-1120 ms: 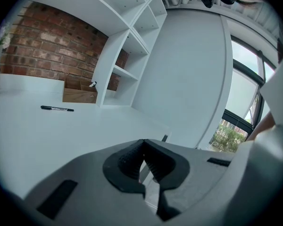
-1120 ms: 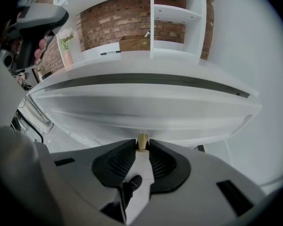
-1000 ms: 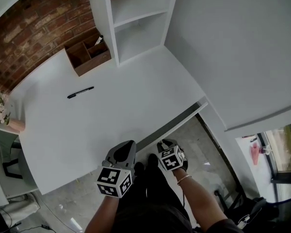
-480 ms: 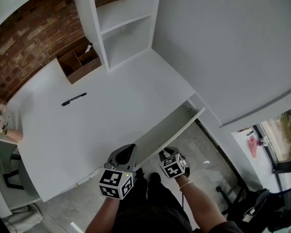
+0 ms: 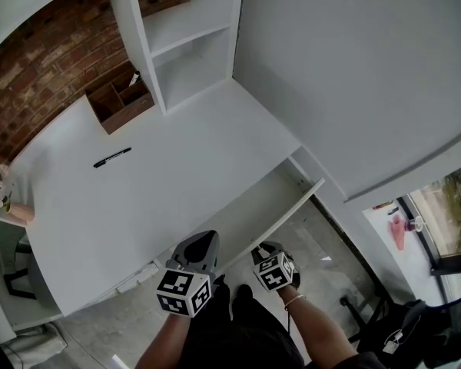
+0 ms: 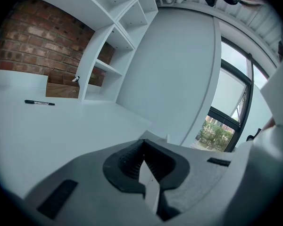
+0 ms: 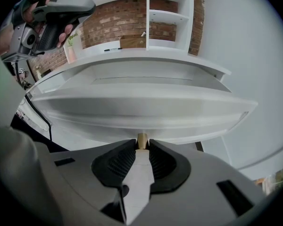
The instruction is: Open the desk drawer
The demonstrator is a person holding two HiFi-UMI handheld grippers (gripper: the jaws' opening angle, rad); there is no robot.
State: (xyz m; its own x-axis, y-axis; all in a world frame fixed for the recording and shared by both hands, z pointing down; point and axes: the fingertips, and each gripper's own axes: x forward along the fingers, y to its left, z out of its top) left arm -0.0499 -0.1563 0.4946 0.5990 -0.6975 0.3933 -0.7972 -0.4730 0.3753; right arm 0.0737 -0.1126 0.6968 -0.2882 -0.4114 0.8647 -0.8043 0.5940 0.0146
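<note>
1. The desk drawer [image 5: 250, 210] stands open. In the head view it comes out from the near edge of the white surface [image 5: 177, 183], at about 5 o'clock from the middle of the picture.
2. Nothing can be seen inside the drawer; its bottom is plain white.
3. The right gripper [image 7: 142, 143] is closed on the small brass knob [image 7: 142, 139] at the lower edge of the drawer front. In the right gripper view this knob sits between the two jaw tips, at 6 o'clock below the wide white front.
4. The left gripper [image 6: 142, 145] has its jaws together and nothing is between them. It is held above the near edge of the surface and touches nothing that can be seen.
5. In the head view both grippers are at about 6 o'clock, the left one just beside the right one, and the drawer front runs from the right gripper toward 2 o'clock.
6. A black pen [image 5: 111, 157] lies alone on the surface at about 9 o'clock, well apart from the drawer.
7. A wooden box [image 5: 123, 100] with compartments stands at about 10 o'clock, against the brick wall [image 5: 38, 68].
8. A white shelf unit [image 5: 188, 41] stands just beside the box, at about 11 o'clock.
</note>
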